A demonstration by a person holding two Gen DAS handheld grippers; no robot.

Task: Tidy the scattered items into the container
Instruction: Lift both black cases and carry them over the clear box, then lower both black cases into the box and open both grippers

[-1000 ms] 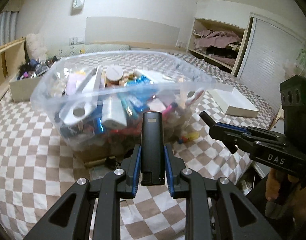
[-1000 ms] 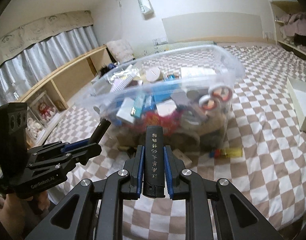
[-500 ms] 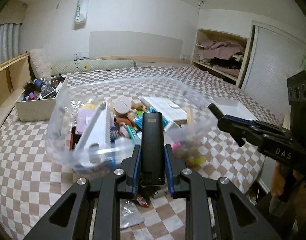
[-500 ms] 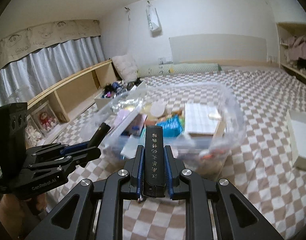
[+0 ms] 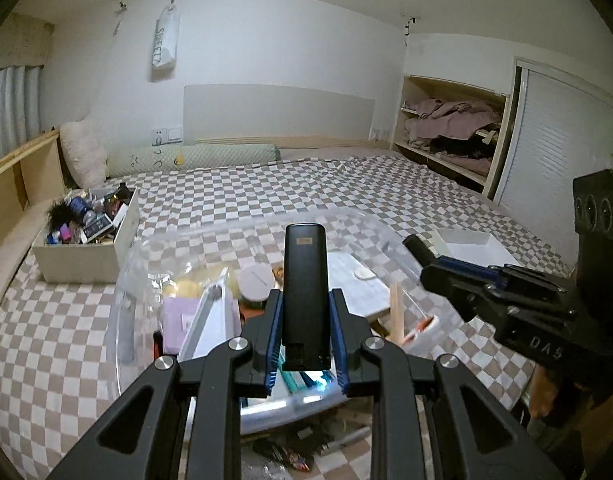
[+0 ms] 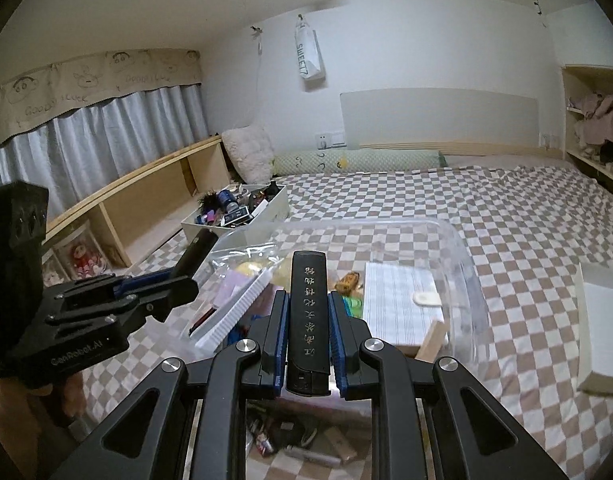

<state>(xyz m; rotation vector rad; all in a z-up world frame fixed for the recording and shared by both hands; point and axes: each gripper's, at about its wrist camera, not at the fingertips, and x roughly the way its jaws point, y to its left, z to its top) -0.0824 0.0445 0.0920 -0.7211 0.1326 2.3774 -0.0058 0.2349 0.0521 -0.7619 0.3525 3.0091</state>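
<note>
Both claws are loaded here. The left gripper [image 5: 305, 344] is clenched on a plain black lighter [image 5: 305, 296], pads pressing its lower sides, and the right gripper [image 6: 308, 340] is clamped the same way on a black lighter with gold characters [image 6: 308, 316]. Both lighters stand up between the fingers and sit over the near edge of the clear plastic bin [image 5: 126, 280], which is on the checkered bedspread [image 5: 66, 340] and already pretty stuffed: a white comb [image 5: 210, 320], a round white lid [image 5: 255, 278], a lined notepad [image 6: 402, 304].

My take on doing this step right: carry each lighter well past the near rim before letting go, since the bin is heaped and something dropped at the edge could slide off the pile and back onto the bed. I'd aim for a flatter spot, like on top of the notepad. One claw at a time would probably keep them from bumping, as they're close together.

View differences: only the left wrist cam shows the small white tray [image 5: 470, 244] past the bin and the closet shelf of clothes [image 5: 446, 124]. The right wrist cam gets the curtains [image 6: 86, 136] and the gold lettering. Both catch leftover bits [image 6: 298, 440] on the bed in front of the bin, so there's more to pick up.
</note>
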